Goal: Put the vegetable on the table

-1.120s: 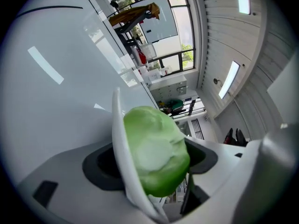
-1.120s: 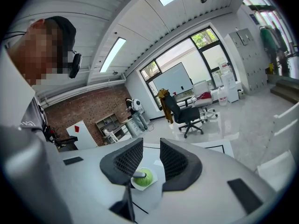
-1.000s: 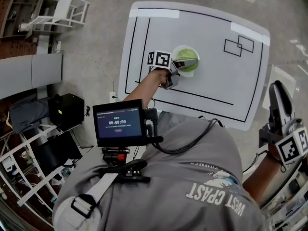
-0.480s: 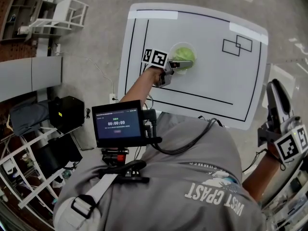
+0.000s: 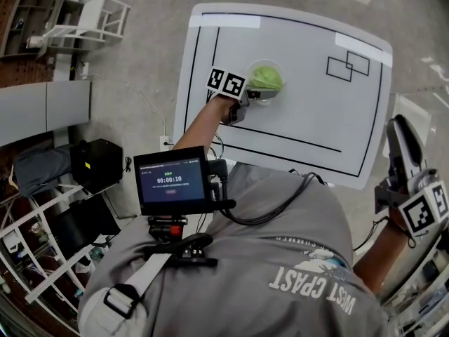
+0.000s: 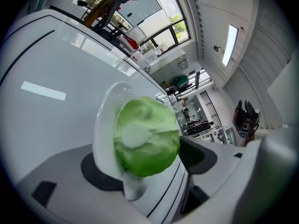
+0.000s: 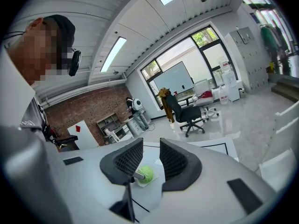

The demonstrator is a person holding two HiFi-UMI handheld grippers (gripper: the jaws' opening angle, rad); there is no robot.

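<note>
While the white table (image 5: 302, 128) fills the upper half of the head view, ruled with black border lines and crossed at two corners by pale tape strips (image 5: 224, 20), a person in a grey shirt (image 5: 280, 258) stands at its near edge with a tool in each hand. A small dark display (image 5: 172, 181) rides on a mount at the person's chest, its screen lit. Off the table's right side, low by the person's hip, the right gripper (image 7: 152, 157) hangs apart from the work; its two ribbed pads stand a narrow gap apart with nothing between them, and only the distant table shows through the slot. The left gripper (image 5: 256, 93) reaches in from the table's left border, its marker cube (image 5: 226, 81) turned up toward the camera. Its jaws stand wide and are opening, set to either side of the vegetable, with the plate's rim in front of the left pad; neither pad visibly presses on it. A pair of overlapping black rectangles (image 5: 349, 65) is drawn near the far right corner. The white plate (image 6: 103, 125) sits on the table near its left side. In it rests the green cabbage (image 6: 147, 134), round and pale at the crown, still on the plate and not on the bare tabletop.
</note>
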